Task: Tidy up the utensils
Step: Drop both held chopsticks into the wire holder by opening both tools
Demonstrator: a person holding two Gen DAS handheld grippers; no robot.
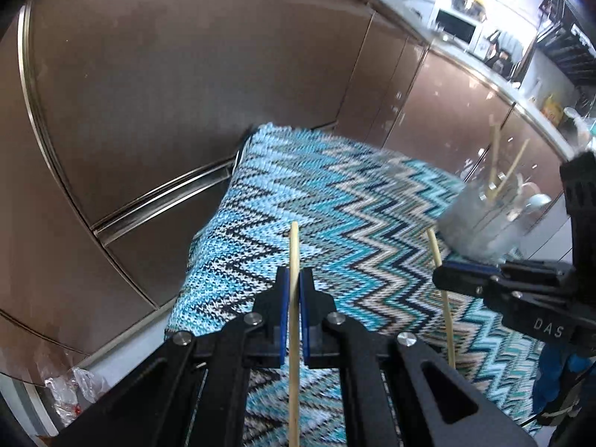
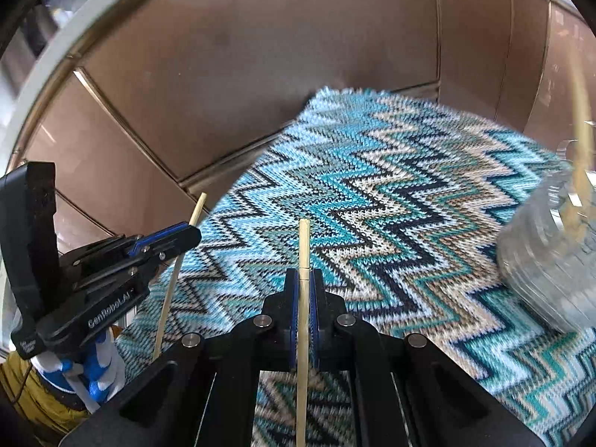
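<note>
My left gripper (image 1: 294, 283) is shut on a pale wooden chopstick (image 1: 294, 246) that sticks up past its blue pads. My right gripper (image 2: 304, 279) is shut on a second chopstick (image 2: 304, 242) the same way. Both hang above a zigzag-patterned cloth (image 1: 335, 201). In the left wrist view the right gripper (image 1: 441, 279) shows at the right with its chopstick (image 1: 434, 246). In the right wrist view the left gripper (image 2: 193, 236) shows at the left with its chopstick (image 2: 197, 208). A clear glass cup (image 1: 484, 216) on the cloth's right side holds two more chopsticks (image 1: 495, 160); the cup (image 2: 551, 260) is blurred.
Brown cabinet doors (image 1: 167, 93) stand behind the cloth-covered table. A kitchen counter with a white microwave (image 1: 454, 26) and small items runs along the upper right. A crumpled plastic bag (image 1: 70, 391) lies low at the left. A gloved hand (image 2: 93, 372) holds the left gripper.
</note>
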